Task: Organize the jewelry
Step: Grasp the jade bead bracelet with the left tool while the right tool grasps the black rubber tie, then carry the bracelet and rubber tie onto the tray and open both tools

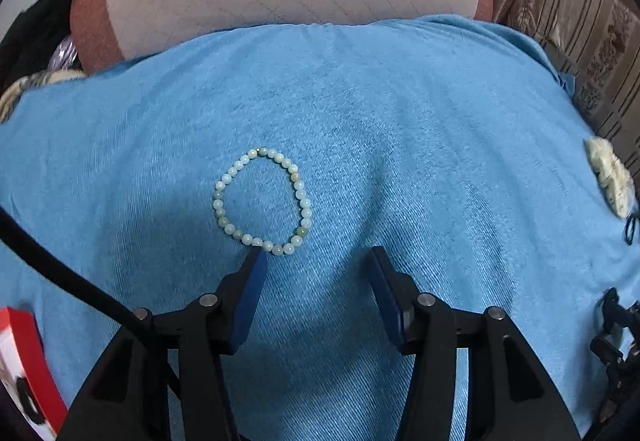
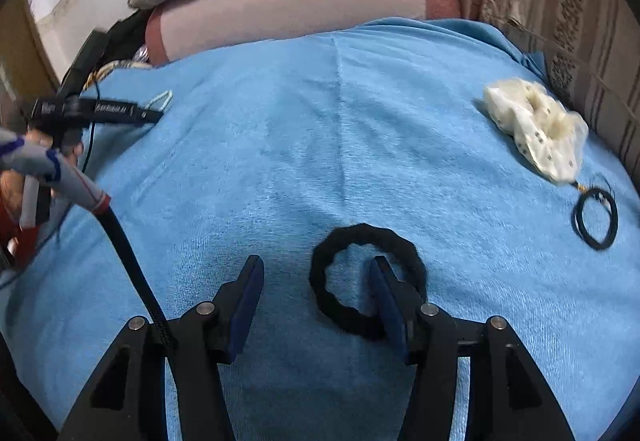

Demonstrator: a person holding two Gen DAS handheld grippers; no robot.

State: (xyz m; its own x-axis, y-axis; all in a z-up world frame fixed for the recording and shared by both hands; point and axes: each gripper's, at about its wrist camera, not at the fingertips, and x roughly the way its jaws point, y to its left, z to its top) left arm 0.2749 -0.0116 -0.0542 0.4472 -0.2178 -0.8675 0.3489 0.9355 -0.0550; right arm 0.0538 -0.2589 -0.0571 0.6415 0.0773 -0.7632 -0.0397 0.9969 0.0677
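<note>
Lying flat on the blue towel [image 1: 400,121], a pale-green beaded bracelet [image 1: 262,201] loops.

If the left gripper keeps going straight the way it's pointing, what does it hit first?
Most likely the blue towel; the left gripper has open jaws, and the bead bracelet lies slightly left of centre, so one finger might clip it.

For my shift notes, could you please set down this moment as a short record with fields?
surface: blue towel spread over a cushion
bead bracelet: flat on the towel, closed loop, just ahead of the left gripper, its near edge at the left finger's tip
left gripper: open, nothing between the fingers
black hair tie: flat on the towel; one finger of the right gripper stands in or over its ring
right gripper: open, not clamped
white scrunchie: far right on the towel
thin black band: just nearer than the scrunchie
</note>
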